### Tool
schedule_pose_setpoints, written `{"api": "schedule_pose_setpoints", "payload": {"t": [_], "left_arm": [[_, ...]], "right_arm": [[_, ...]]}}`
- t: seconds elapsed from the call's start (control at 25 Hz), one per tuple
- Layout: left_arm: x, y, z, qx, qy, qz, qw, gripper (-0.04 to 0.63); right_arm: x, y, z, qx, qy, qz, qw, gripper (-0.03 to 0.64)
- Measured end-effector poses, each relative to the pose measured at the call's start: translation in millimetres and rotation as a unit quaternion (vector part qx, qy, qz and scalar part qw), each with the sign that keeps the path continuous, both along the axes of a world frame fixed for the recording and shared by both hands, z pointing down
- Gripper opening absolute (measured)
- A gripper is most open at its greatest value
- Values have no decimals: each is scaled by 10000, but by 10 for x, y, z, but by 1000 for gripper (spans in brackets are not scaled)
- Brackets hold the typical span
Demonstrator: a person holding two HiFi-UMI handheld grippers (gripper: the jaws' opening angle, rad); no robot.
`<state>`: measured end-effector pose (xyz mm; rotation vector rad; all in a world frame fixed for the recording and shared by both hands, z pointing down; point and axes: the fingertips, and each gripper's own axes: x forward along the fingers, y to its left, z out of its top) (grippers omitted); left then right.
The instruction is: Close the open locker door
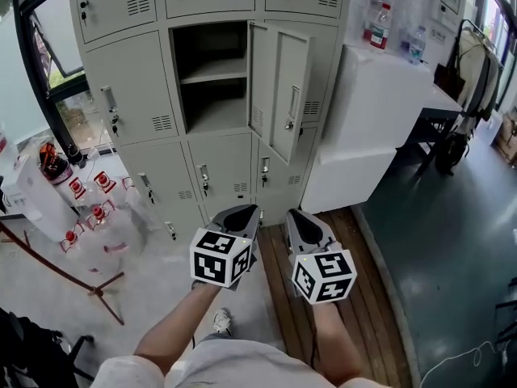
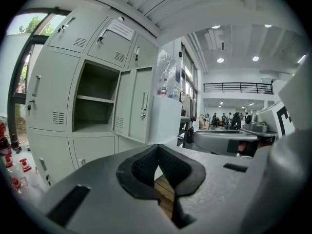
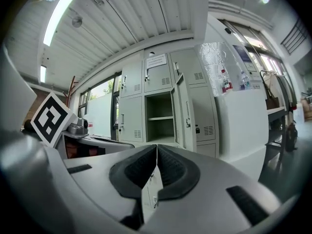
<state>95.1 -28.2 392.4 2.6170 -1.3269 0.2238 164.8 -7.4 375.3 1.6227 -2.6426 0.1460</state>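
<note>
The fingers (image 2: 142, 168) of your left gripper (image 1: 242, 210) are closed. Their dark pads meet at the tips with nothing between them, and a sliver of the wooden floor (image 1: 347, 314) shows through the gap lower down. The fingers (image 3: 171, 168) of your right gripper (image 1: 296, 214) are pressed together too and hold nothing.

In the head view your two grippers sit side by side at the lower middle of the frame. Both point up the frame toward the grey locker bank (image 1: 137, 95).

The locker door (image 1: 279, 87) stands open in the upper middle of the head view. It is swung out to the right of its compartment (image 1: 212, 75) and hinged on that right side, with its handle (image 1: 293, 107) near the free edge. A single shelf (image 1: 214, 69) crosses the compartment. Neither of your grippers touches the door; both are well apart from it, lower in the frame.

At the upper right a white cabinet (image 1: 380, 111) stands just beside the lockers, with bottles (image 1: 380, 23) on top. At the lower left is a cluster of clear bottles with red labels (image 1: 81, 208).

In your right gripper view the door shows nearly edge-on, just right of the open compartment at the frame's centre.
</note>
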Motion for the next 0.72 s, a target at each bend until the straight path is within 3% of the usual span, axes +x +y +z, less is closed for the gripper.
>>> {"api": "schedule_pose_setpoints", "payload": {"t": [0.44,0.72], "left_arm": [[-237,-783,-176,64,127,484,9987,6],[-234,-1099,-144,12,139,1009,9948,6]], "right_arm": [[-96,-744,-305,230,-15,535,9983,5],[-133,-1063,-411,319,-9,936,9951,6]]}}
